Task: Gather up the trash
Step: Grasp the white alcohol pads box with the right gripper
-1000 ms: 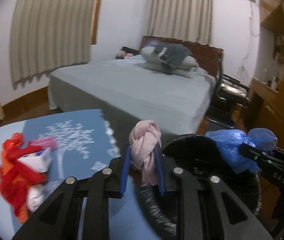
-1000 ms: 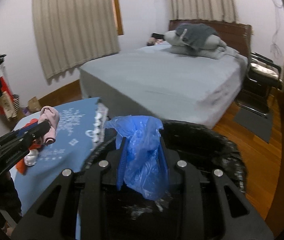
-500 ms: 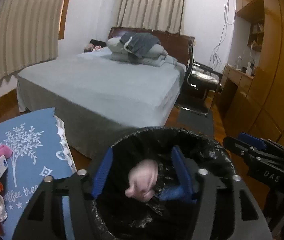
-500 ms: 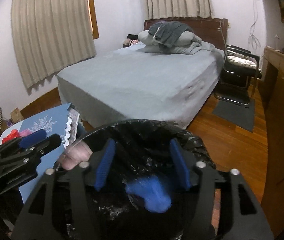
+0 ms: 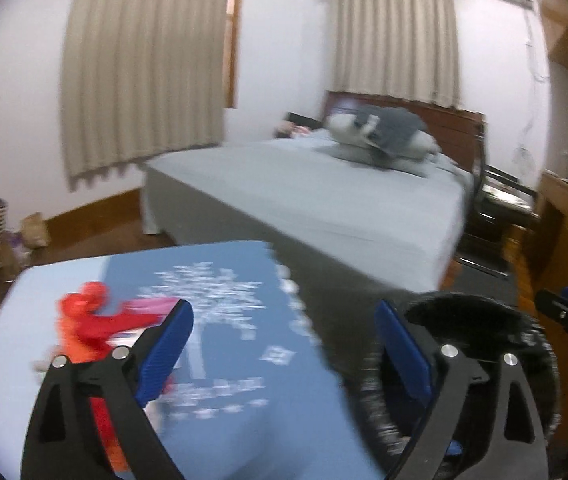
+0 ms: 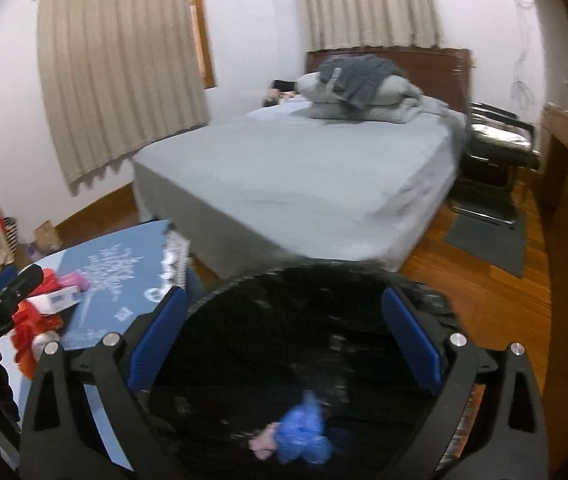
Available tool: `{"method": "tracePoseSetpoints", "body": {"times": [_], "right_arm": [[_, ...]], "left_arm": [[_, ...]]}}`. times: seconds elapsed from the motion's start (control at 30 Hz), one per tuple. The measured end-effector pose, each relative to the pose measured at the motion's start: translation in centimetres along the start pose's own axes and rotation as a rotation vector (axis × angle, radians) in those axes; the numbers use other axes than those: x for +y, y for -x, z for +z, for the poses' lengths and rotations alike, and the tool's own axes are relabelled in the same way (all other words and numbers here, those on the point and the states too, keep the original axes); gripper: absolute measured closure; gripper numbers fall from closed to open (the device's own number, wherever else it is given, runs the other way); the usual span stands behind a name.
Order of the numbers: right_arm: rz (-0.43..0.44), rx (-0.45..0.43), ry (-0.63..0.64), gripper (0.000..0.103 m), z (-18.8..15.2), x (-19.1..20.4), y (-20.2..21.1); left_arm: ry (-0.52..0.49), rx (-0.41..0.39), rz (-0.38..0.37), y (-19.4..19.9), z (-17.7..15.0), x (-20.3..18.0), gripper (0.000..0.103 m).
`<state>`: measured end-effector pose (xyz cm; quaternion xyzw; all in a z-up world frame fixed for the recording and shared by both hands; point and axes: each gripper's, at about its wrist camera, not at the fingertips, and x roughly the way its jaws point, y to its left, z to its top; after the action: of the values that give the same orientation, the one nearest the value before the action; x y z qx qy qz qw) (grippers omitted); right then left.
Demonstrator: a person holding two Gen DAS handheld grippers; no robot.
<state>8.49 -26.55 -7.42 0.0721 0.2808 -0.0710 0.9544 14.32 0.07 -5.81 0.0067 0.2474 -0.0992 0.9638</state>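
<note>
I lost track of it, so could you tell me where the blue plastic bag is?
In the right wrist view, the blue plastic bag lies at the bottom of the black-lined bin, beside the pink cloth.

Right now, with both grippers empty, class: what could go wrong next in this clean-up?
1. The white box lies tangled in red wrapping; grabbing one may drag the other off the table.
2. The bin stands close beside the table, so a swinging left gripper might knock it.

right gripper (image 6: 282, 344): jaws wide, empty | over black-lined bin (image 6: 324, 280) | blue bag (image 6: 304, 436), pink wad (image 6: 262, 446) inside
</note>
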Motion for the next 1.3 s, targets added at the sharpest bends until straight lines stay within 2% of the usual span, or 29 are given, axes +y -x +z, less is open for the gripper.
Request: {"method": "tracePoseSetpoints", "body": {"times": [0.27, 0.4, 0.57, 0.83, 1.0, 1.3], "right_arm": [[0.170, 0.007, 0.094, 0.008, 1.4, 9.4, -3.2], [0.247, 0.023, 0.131, 0.008, 1.7, 14.4, -5.0], [0.314, 0.048, 0.176, 0.008, 1.5, 19.8, -6.9], [0.373, 0.116, 0.237, 0.008, -0.4, 26.2, -10.3], [0.390, 0.157, 0.266, 0.008, -1.7, 27.6, -11.2], [0.442, 0.172, 0.279, 0.008, -2.1, 29.9, -11.5]], "left_arm": [[0.063, 0.004, 0.219, 1.5, -1.7, 9.2, 0.012], [0.092, 0.010, 0.293, 1.8, -2.7, 12.9, 0.012], [0.123, 0.028, 0.352, 1.5, -3.9, 16.7, 0.012], [0.169, 0.052, 0.374, 0.8, -5.2, 19.8, 0.012], [0.187, 0.064, 0.385, 0.8, -6.0, 20.5, 0.012], [0.204, 0.073, 0.395, 0.9, -6.7, 21.5, 0.012]]}}
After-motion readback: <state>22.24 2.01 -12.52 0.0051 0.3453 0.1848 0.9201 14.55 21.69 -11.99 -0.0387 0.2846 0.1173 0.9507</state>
